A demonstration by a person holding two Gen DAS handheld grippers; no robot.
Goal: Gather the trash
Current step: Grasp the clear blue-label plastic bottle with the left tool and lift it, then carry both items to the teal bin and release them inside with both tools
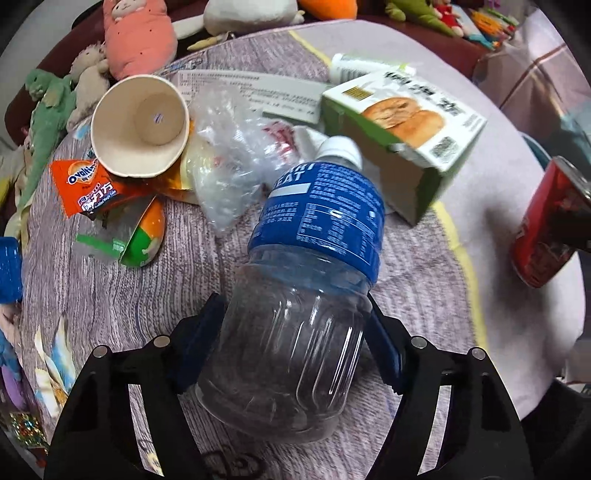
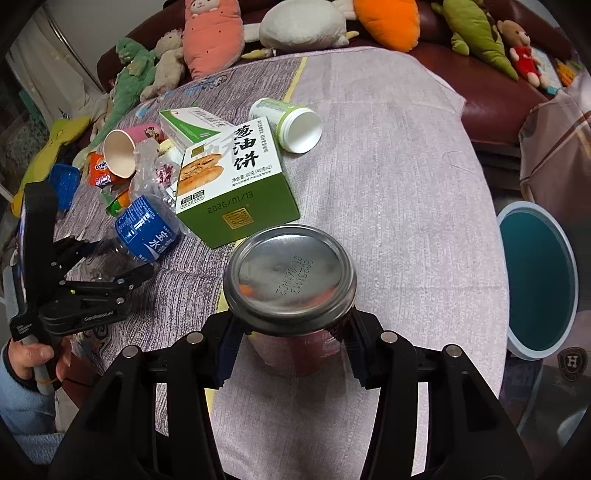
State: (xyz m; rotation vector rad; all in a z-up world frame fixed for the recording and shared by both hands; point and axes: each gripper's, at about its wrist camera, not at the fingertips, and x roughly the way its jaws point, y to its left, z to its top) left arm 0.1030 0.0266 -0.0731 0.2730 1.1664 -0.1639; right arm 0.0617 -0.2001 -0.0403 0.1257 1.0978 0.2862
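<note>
My left gripper (image 1: 295,332) is shut on a clear plastic bottle (image 1: 291,325) with a blue label and white cap, held above the table; both show in the right wrist view, the gripper (image 2: 107,266) and the bottle (image 2: 146,229). My right gripper (image 2: 291,332) is shut on a red can (image 2: 291,269), its silver bottom facing the camera; the can also shows in the left wrist view (image 1: 550,225). Trash on the cloth: a green food box (image 1: 402,133) (image 2: 232,177), a paper cup (image 1: 140,125), an orange Ovaltine wrapper (image 1: 85,184), a crumpled clear bag (image 1: 229,147), and a white jar (image 2: 288,125).
A round table with a purple cloth (image 2: 388,184) holds the trash. A teal bin with a white rim (image 2: 539,280) stands on the floor to the right. Plush toys (image 2: 214,33) line the dark red sofa behind. A second small box (image 2: 192,125) lies behind the green one.
</note>
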